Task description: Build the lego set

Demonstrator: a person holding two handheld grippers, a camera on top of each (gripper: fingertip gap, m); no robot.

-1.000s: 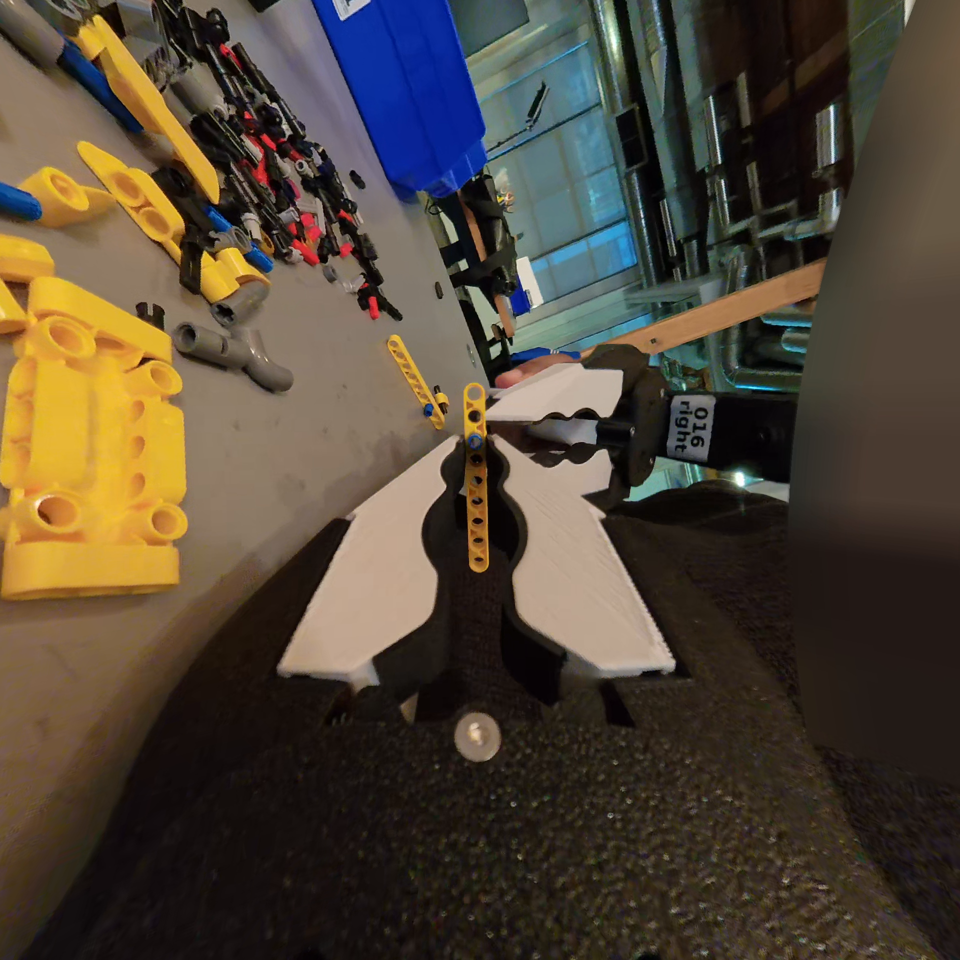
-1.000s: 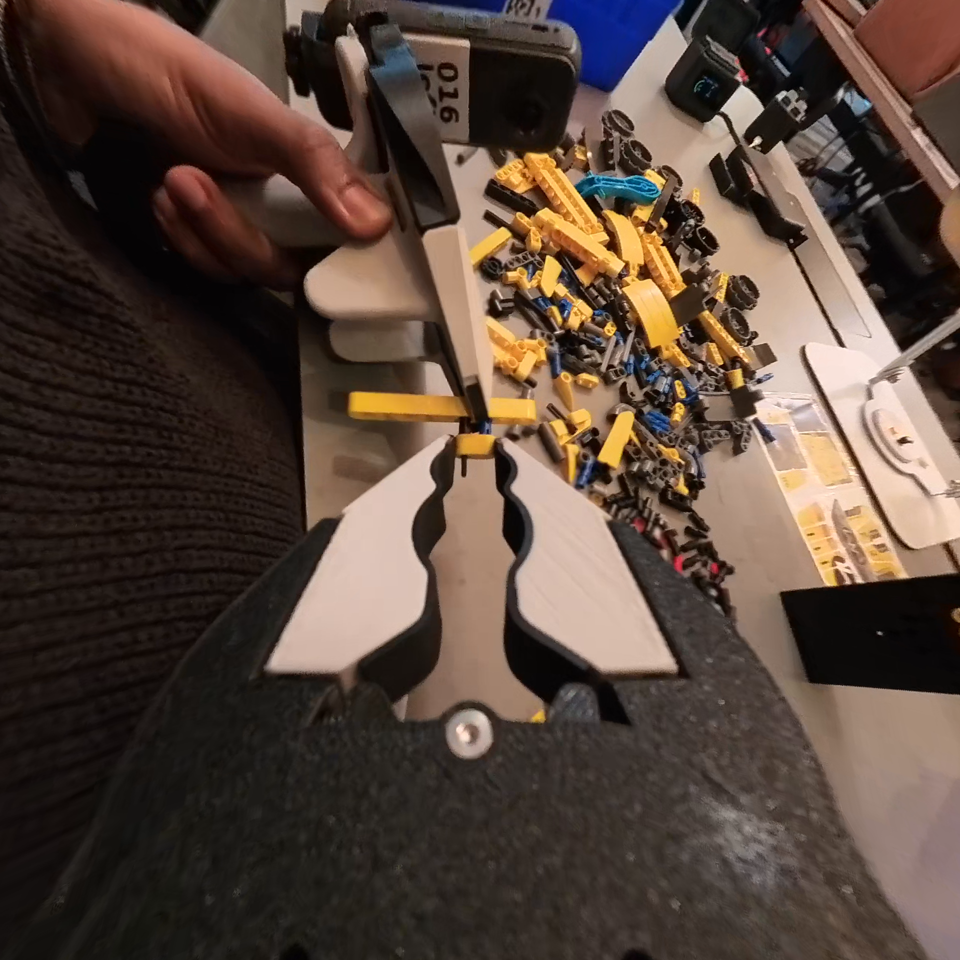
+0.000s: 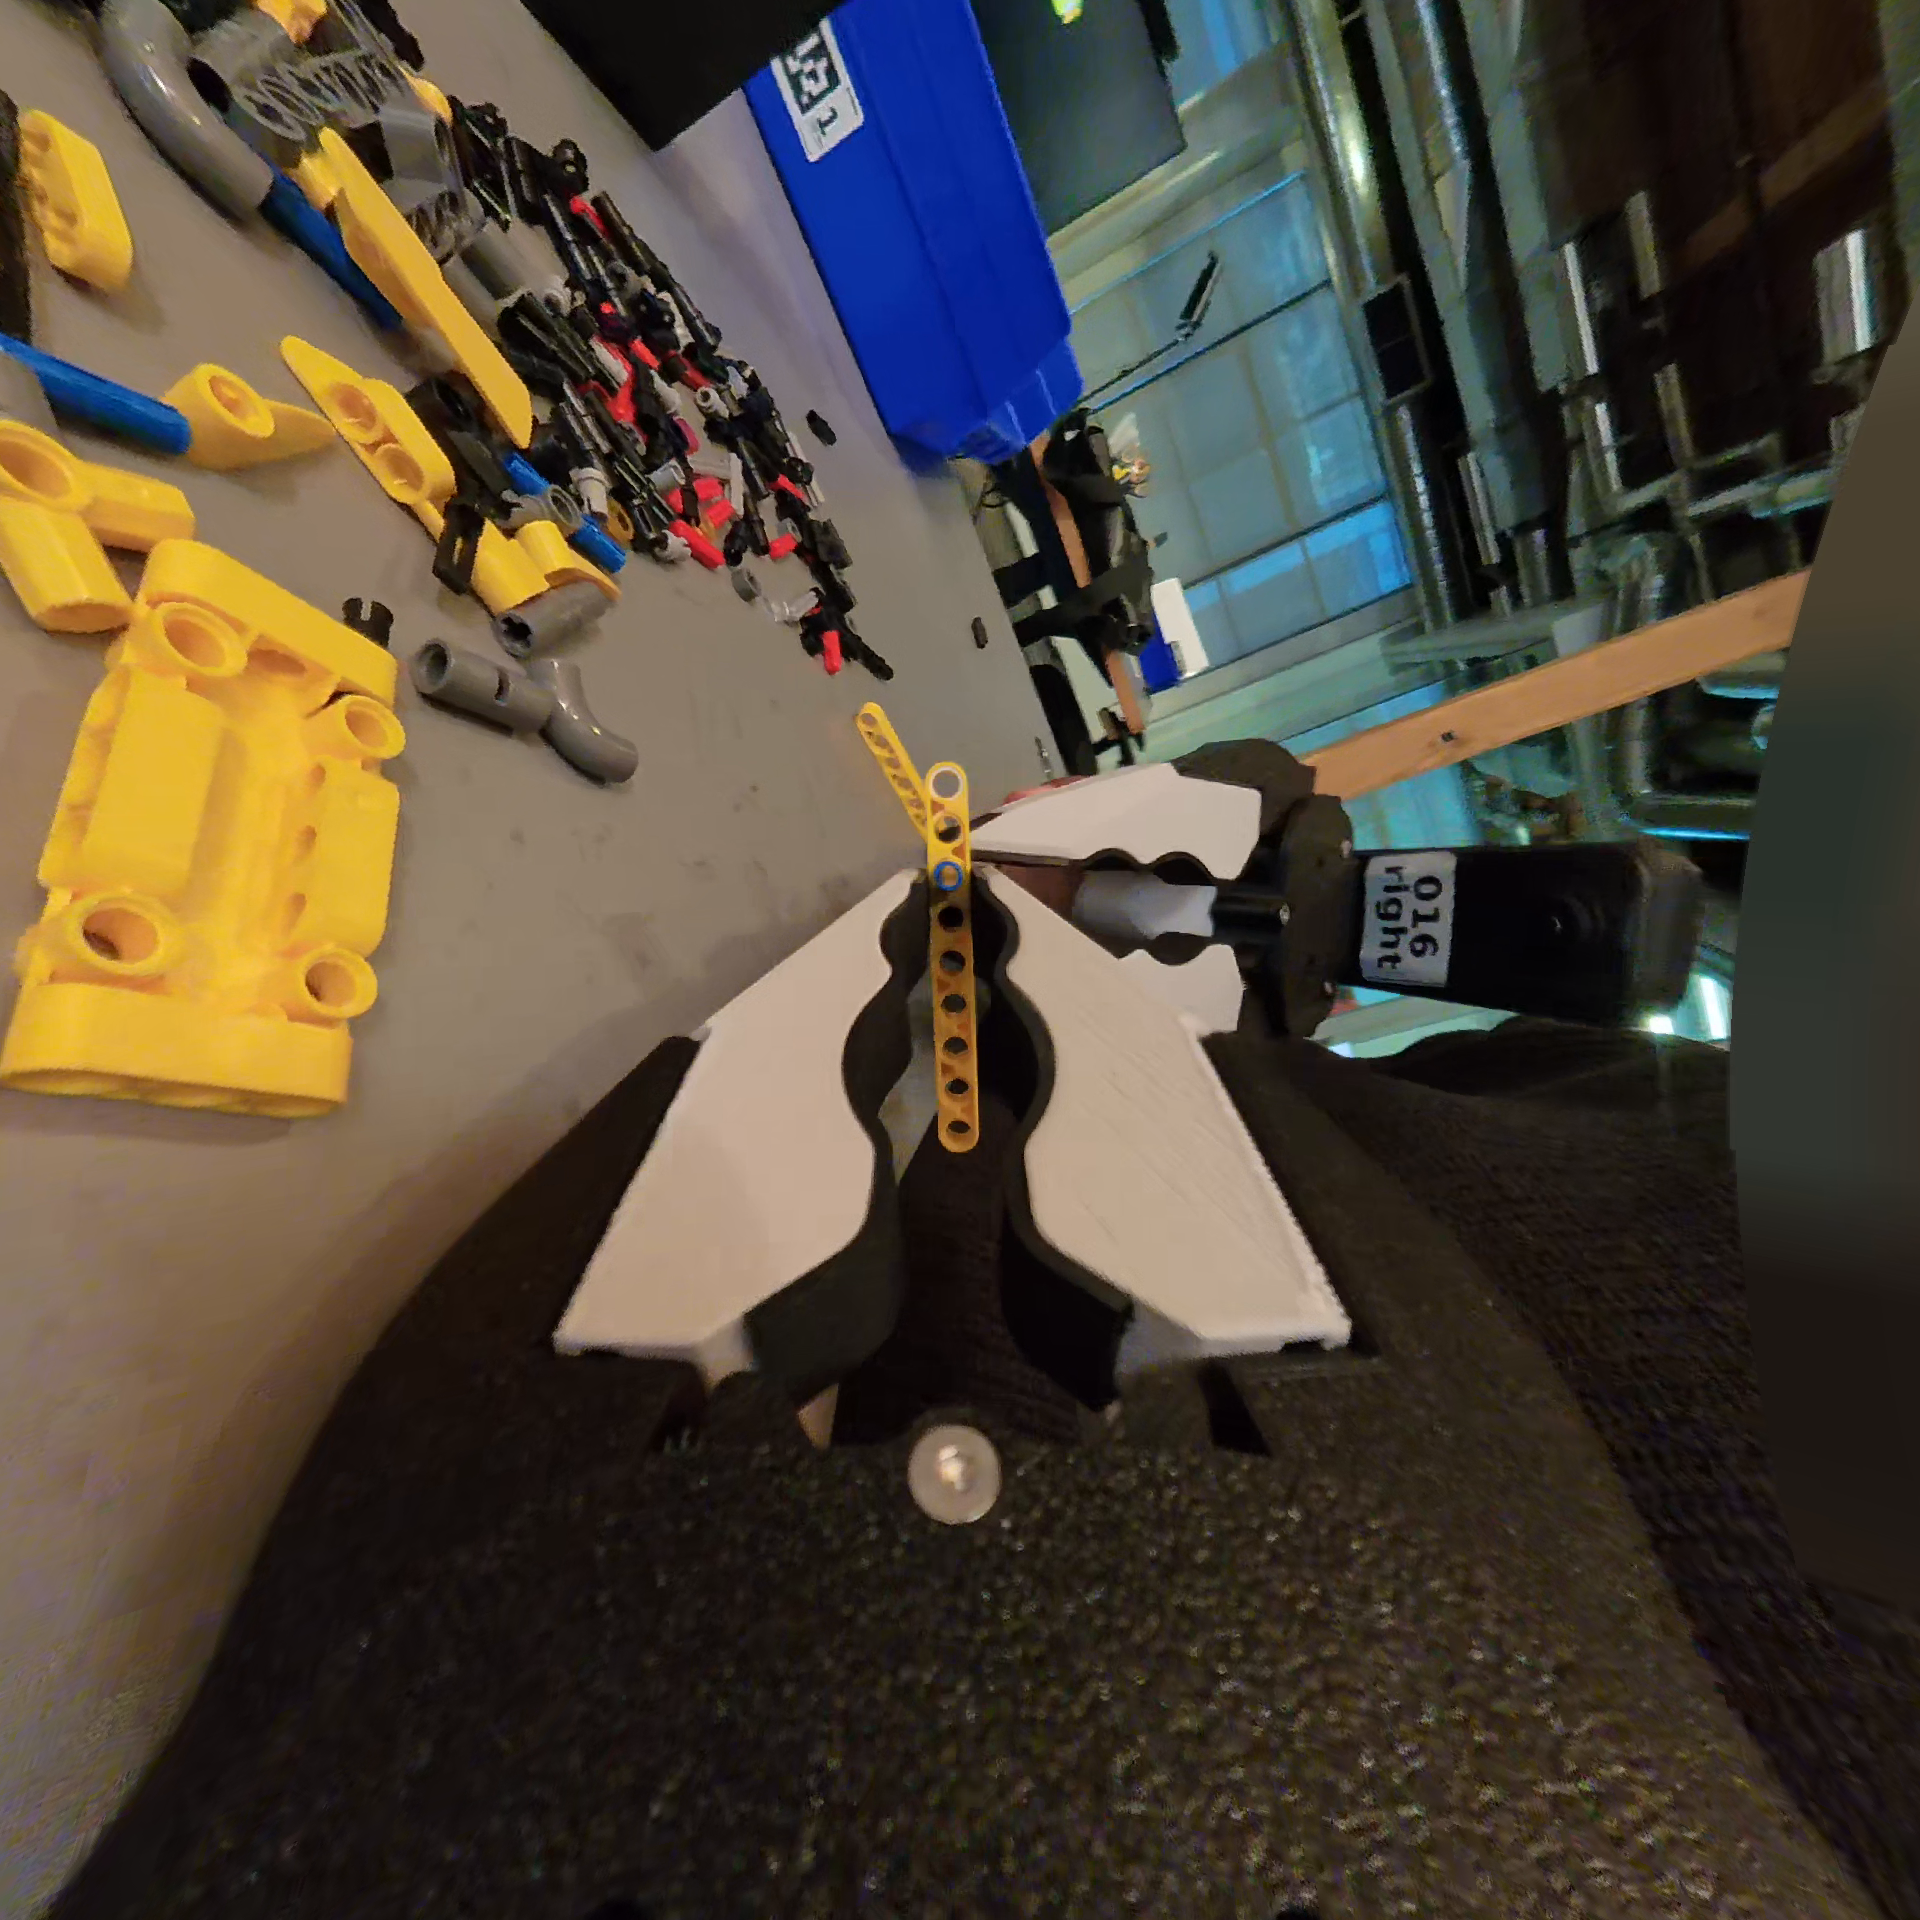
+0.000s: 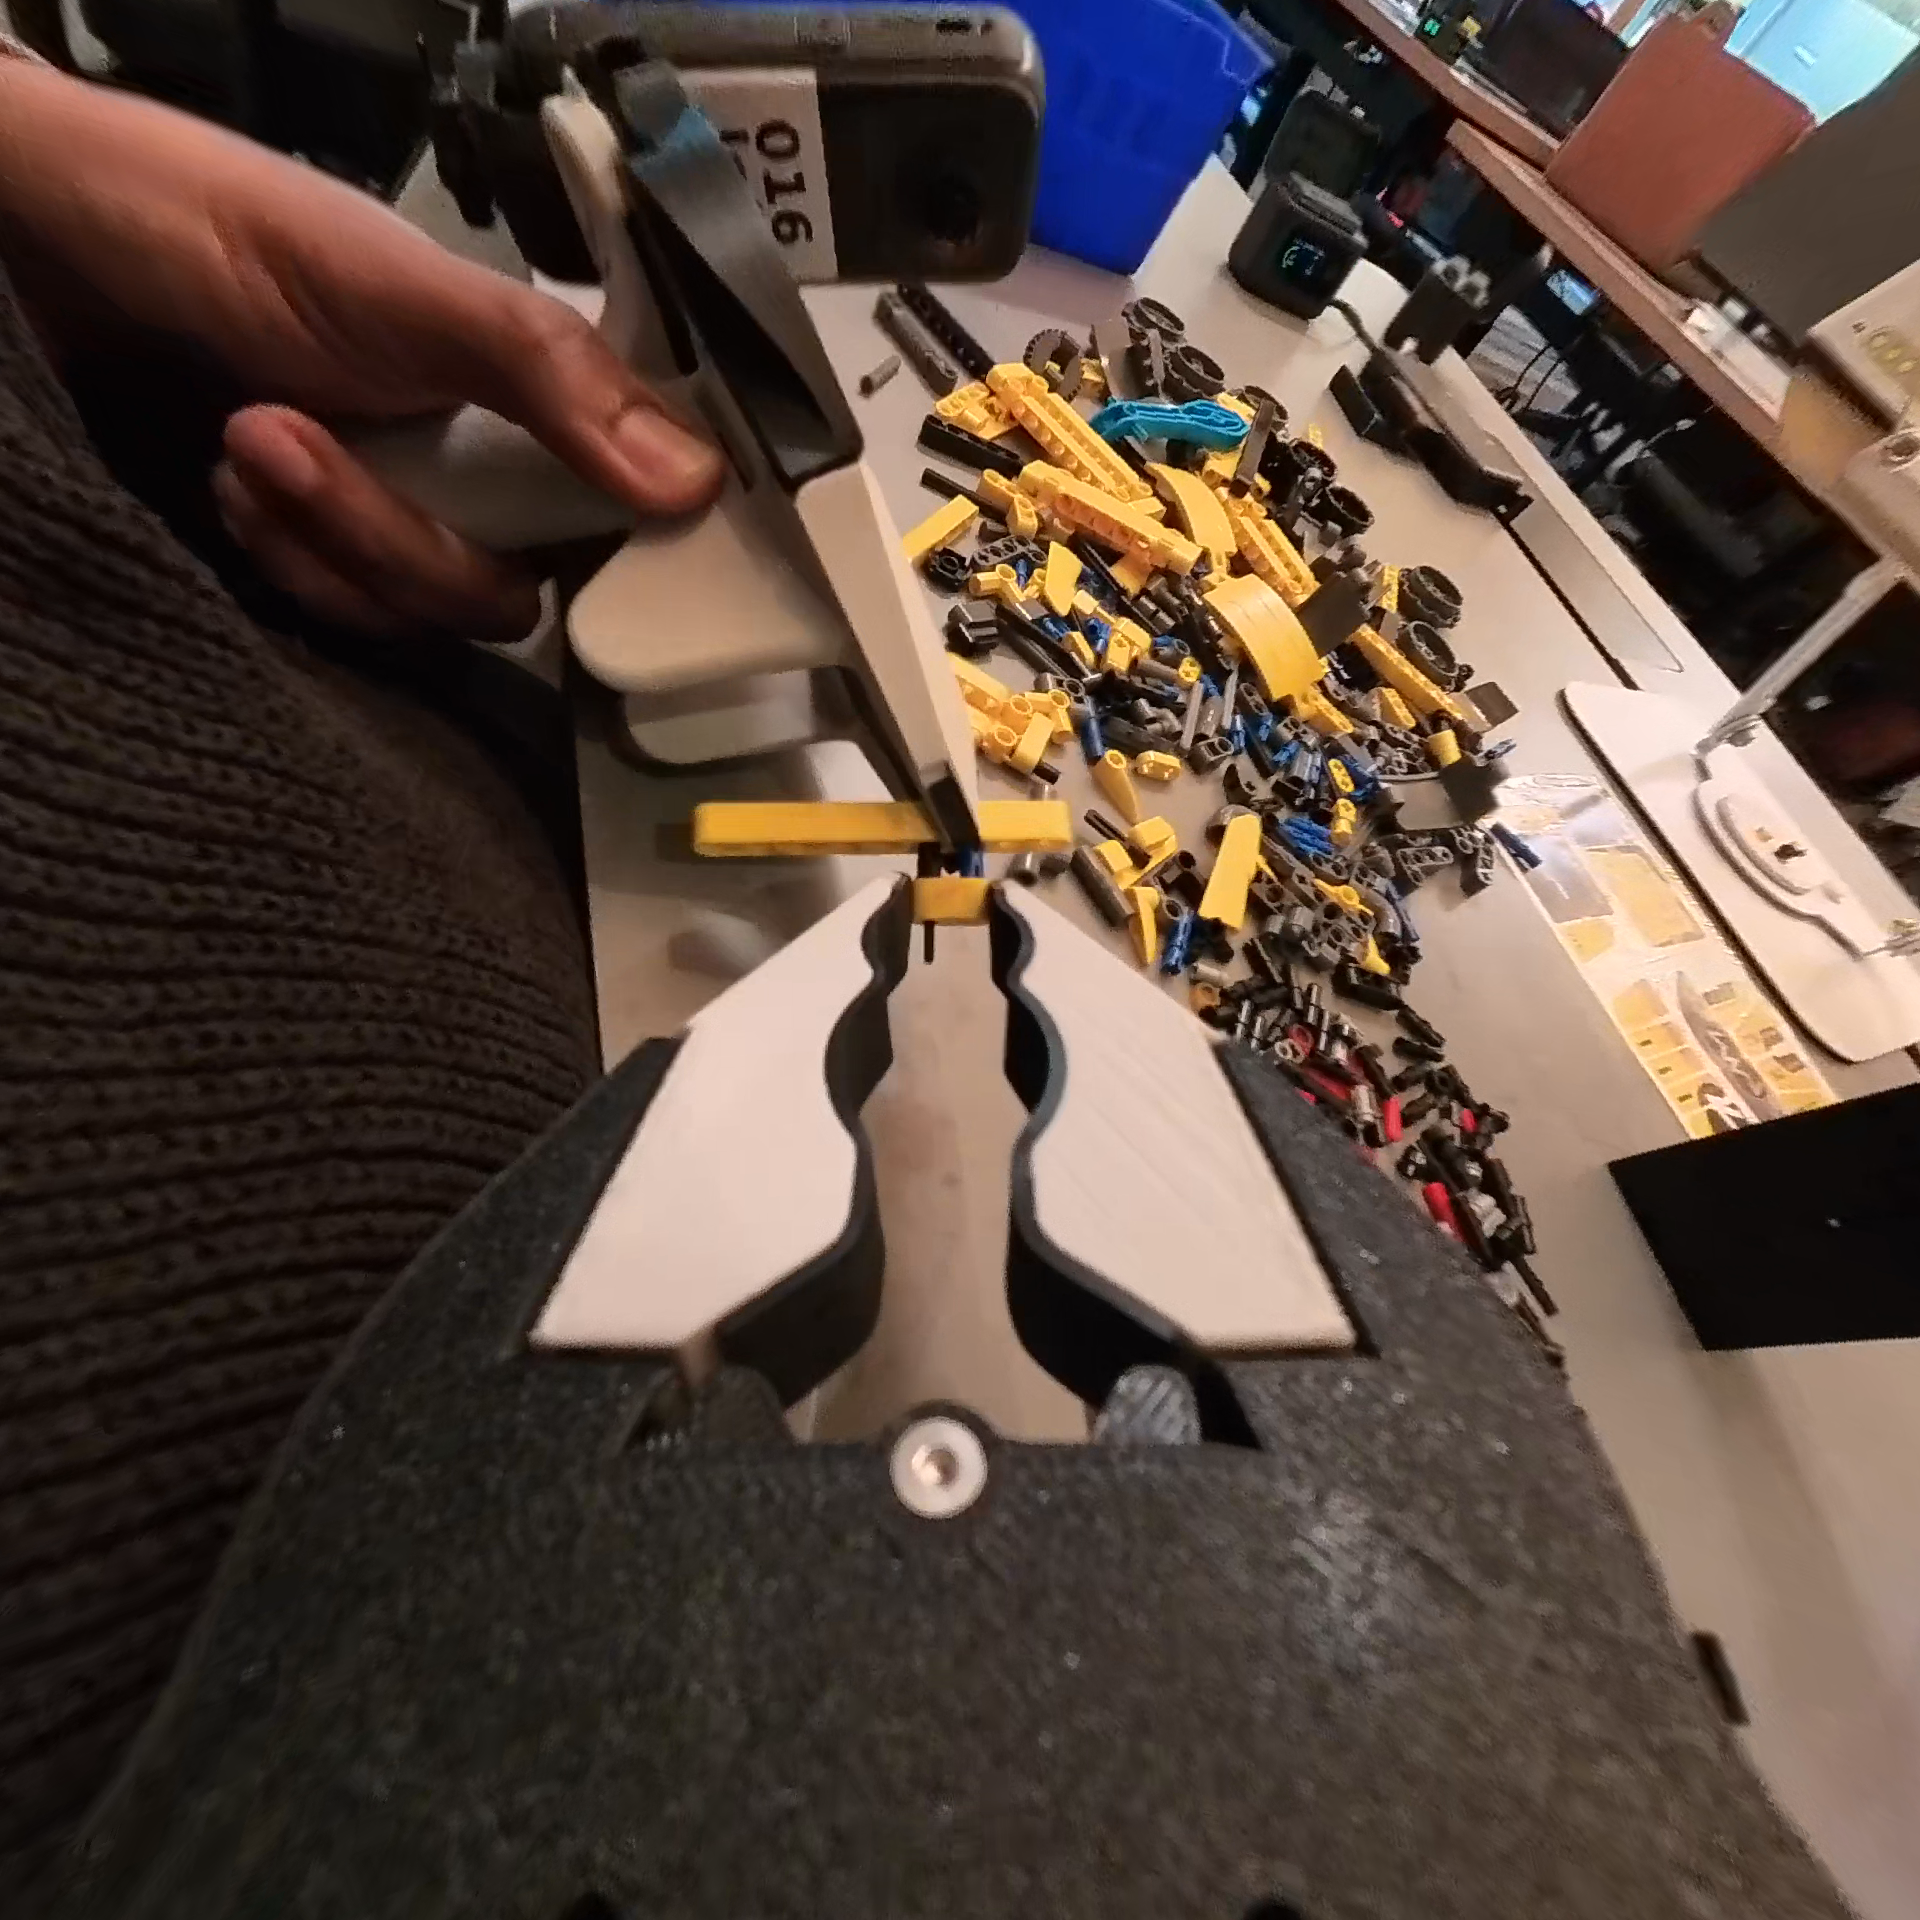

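Here the left hand-held gripper (image 3: 951,883) pinches a yellow beam (image 3: 952,961) lying along its fingers; the right hand-held gripper (image 4: 948,899) grips a second yellow beam (image 4: 948,899) end-on.

white printed label (image 3: 1405,918) on the far camera body, white tag (image 3: 828,98) on blue bin (image 3: 925,239)

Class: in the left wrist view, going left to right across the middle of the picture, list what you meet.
Big yellow block → grey elbow connector → yellow holed beam held in the left gripper → right gripper, jaws at the beam's top.
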